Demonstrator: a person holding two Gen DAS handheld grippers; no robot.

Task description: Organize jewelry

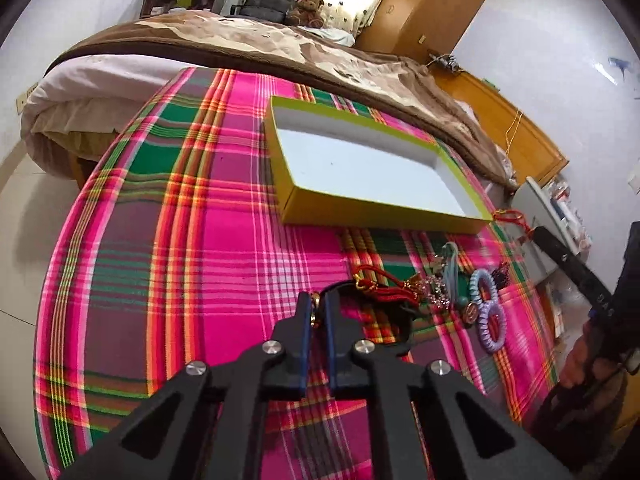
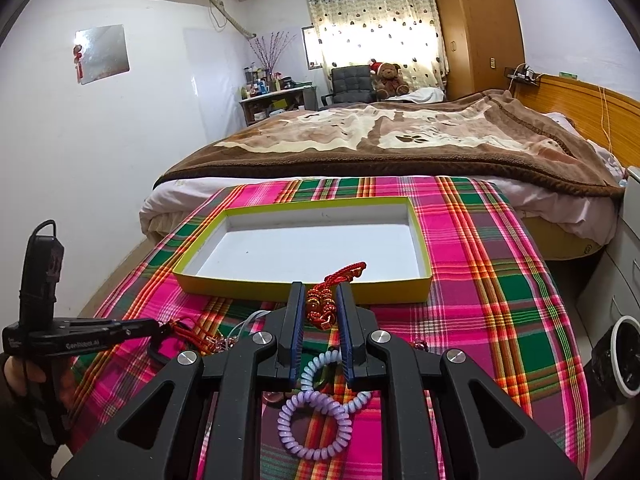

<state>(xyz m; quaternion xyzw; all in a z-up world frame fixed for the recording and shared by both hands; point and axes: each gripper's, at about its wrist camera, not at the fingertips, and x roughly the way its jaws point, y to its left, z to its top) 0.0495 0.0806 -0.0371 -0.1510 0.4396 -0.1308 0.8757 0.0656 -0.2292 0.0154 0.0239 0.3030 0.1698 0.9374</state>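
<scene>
A shallow yellow-green box [image 1: 384, 210] with a white inside lies on the plaid cloth; it also shows in the right wrist view [image 2: 200, 280]. My left gripper [image 1: 319, 300] is shut on the gold end of a red cord bracelet [image 1: 380, 290] beside a jewelry pile [image 1: 440, 292]. My right gripper [image 2: 320, 292] is shut on a red knotted cord charm [image 2: 324, 300], held just in front of the box's near wall. Its red cord [image 1: 510, 216] shows by the box corner in the left view. Purple and blue spiral hair ties [image 2: 312, 424] lie under the right gripper.
The plaid cloth [image 1: 180, 240] covers a table beside a bed with a brown blanket [image 2: 380, 136]. A white cabinet [image 2: 612, 292] and a black bin [image 2: 618, 360] stand to the right. The left gripper's body [image 2: 80, 332] is at the left.
</scene>
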